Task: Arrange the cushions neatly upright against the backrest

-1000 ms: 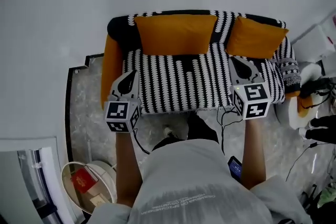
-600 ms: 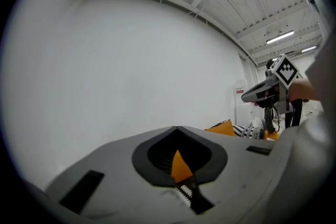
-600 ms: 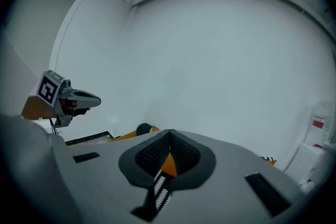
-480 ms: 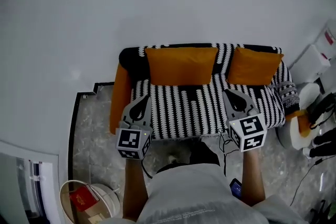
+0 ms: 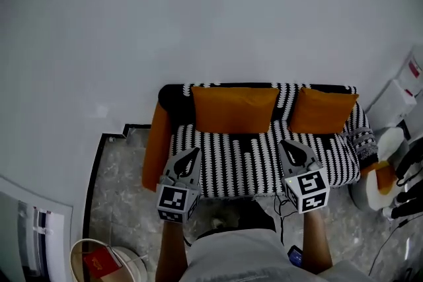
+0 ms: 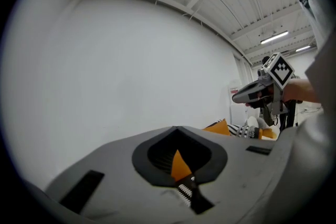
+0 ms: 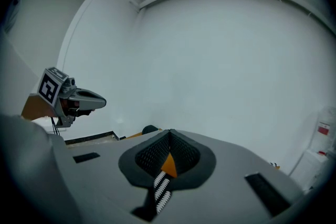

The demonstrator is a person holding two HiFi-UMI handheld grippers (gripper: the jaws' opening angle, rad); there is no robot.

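Two orange cushions stand upright against the backrest of a small black-and-white striped sofa [image 5: 251, 162]: a wide one [image 5: 234, 109] at the left and a smaller one [image 5: 322, 111] at the right. My left gripper [image 5: 193, 154] hovers shut over the sofa's front left edge with nothing in it. My right gripper [image 5: 286, 144] hovers shut over the seat's front right, also holding nothing. Each gripper view looks up at the white wall, with the jaws closed to a point; the other gripper shows in each, the right gripper [image 6: 237, 96] and the left gripper [image 7: 100, 100].
The sofa's orange side panel [image 5: 154, 142] faces a marble floor [image 5: 115, 188]. A white bin [image 5: 109, 261] with a red packet stands at the lower left. White appliances and cables [image 5: 396, 162] crowd the right. A white wall [image 5: 198, 10] rises behind the sofa.
The head view has tipped upward, so the sofa sits lower and smaller in the picture. Both grippers stay shut in front of the seat and have drawn slightly closer together.
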